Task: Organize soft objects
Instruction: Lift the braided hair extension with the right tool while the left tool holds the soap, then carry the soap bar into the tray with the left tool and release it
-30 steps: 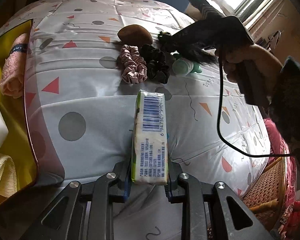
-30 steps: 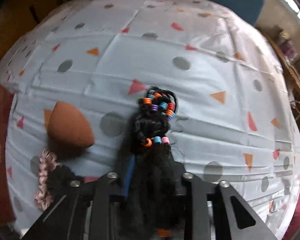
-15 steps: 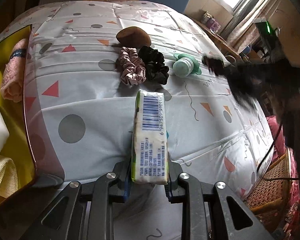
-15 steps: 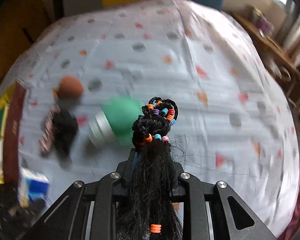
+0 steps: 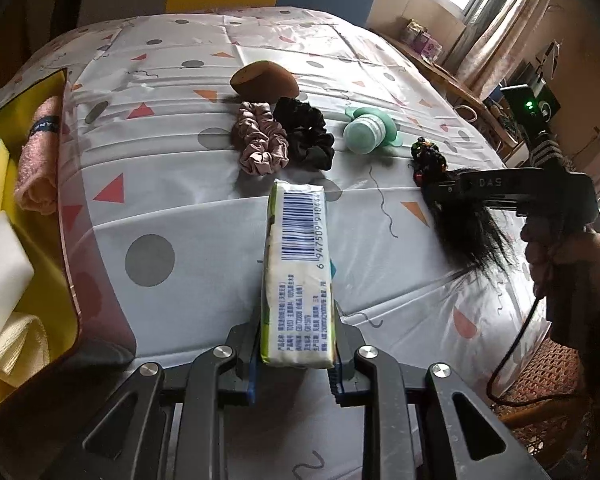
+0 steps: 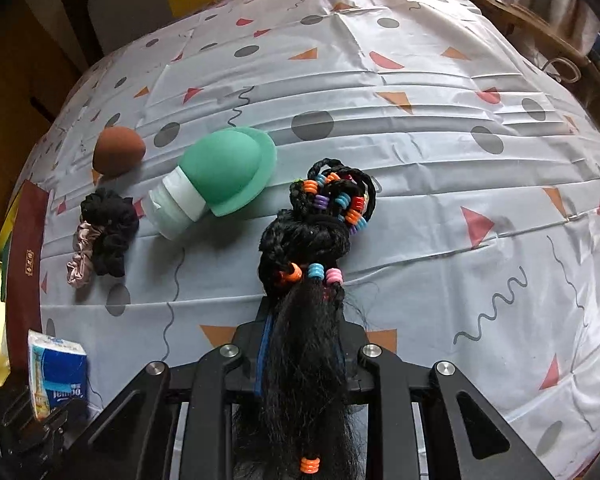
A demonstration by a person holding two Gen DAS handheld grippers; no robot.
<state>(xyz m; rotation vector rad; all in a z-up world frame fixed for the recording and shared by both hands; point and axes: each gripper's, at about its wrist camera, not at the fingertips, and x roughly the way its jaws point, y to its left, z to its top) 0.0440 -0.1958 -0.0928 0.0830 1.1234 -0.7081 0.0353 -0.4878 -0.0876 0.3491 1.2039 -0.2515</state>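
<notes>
Black fingers of the left gripper [image 5: 294, 364] are clamping the near end of a white tissue pack [image 5: 298, 268], which is sticking out over the patterned tablecloth [image 5: 188, 184]. The right gripper [image 6: 304, 344] is pinching a black braided hairpiece [image 6: 312, 240] with coloured beads, its loose strands trailing back between the fingers. Beyond the pack are lying a pink scrunchie [image 5: 260, 144] touching a black scrunchie [image 5: 306, 134], a brown sponge [image 5: 264, 80] and a green-capped bottle [image 5: 370, 130]. A yellow box [image 5: 66, 288] is sitting at the left, holding a pink towel [image 5: 38, 160].
</notes>
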